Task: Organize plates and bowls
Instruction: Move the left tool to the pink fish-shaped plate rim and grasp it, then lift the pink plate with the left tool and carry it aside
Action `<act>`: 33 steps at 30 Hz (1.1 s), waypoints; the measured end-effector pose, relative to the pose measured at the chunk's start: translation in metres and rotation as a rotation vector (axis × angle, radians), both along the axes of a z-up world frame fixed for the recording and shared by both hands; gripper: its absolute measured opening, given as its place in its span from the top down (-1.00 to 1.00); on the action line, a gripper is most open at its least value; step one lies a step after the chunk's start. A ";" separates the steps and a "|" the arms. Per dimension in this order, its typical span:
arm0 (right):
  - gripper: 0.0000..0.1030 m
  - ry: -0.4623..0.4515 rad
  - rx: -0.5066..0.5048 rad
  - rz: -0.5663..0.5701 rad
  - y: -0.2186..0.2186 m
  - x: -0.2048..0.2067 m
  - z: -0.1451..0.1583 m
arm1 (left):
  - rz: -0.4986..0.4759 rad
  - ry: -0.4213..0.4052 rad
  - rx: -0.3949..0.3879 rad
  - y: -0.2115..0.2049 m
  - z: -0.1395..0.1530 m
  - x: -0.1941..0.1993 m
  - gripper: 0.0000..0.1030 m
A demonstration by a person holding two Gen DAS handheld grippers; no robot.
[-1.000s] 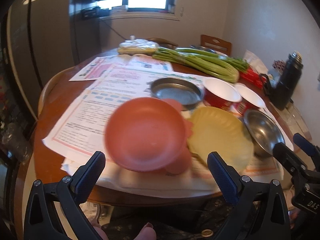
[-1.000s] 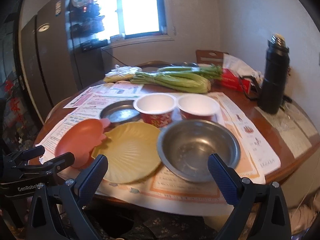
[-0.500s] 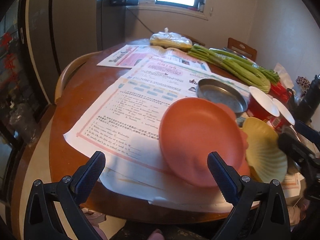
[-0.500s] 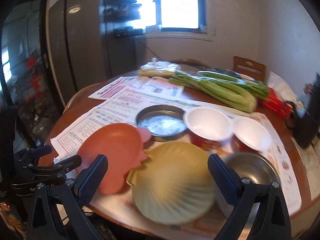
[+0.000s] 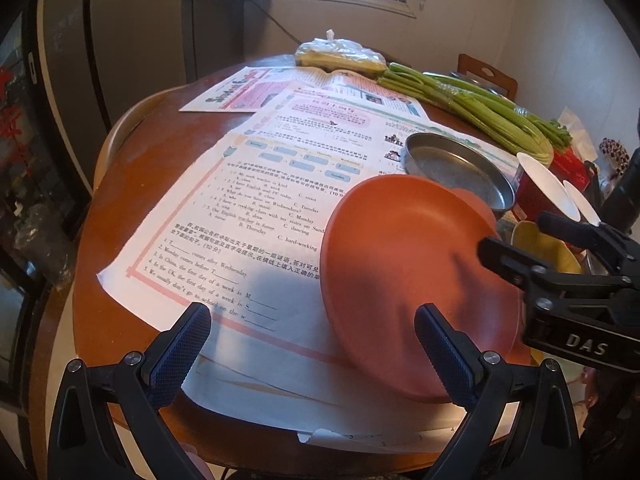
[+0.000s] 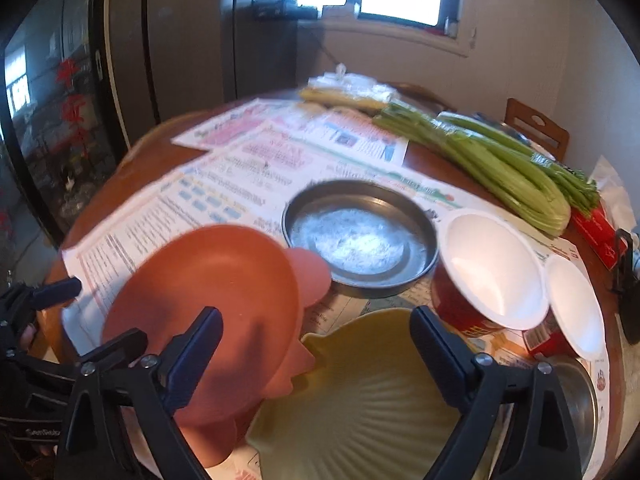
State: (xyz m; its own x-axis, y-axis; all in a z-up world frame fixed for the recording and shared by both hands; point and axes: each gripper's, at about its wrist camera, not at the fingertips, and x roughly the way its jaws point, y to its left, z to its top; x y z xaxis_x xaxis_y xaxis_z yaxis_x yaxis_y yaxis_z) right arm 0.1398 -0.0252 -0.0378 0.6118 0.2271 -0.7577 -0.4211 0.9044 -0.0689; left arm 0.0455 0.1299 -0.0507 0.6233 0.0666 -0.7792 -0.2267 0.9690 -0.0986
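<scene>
both tongs swing left since earlier frame | left tongs (image 5: 312,344) wide open, empty | right tongs (image 6: 316,344) wide open, empty, over yellow plate (image 6: 360,400) | orange plate (image 5: 408,272) on counter (image 5: 152,168)

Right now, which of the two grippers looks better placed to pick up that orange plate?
Left, probably. The left gripper is open, with the orange plate just ahead and its near rim by one fingertip. The right gripper, also open, points mostly at the yellow shell-shaped plate.

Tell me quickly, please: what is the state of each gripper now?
Left gripper: open, holding nothing; the orange plate lies ahead of it.
Right gripper: open, holding nothing, above the yellow shell plate.
</scene>
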 end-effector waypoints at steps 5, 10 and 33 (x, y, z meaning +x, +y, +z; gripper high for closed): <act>-0.46 0.050 0.037 0.054 0.005 0.006 -0.009 | 0.014 0.013 -0.030 0.003 -0.004 0.004 -0.97; -0.28 0.012 -0.005 0.071 0.010 0.007 -0.010 | 0.014 0.003 -0.077 0.005 -0.005 0.004 -0.86; 0.12 0.062 0.067 0.113 0.023 -0.006 -0.009 | -0.010 -0.002 -0.194 0.012 0.003 0.017 0.18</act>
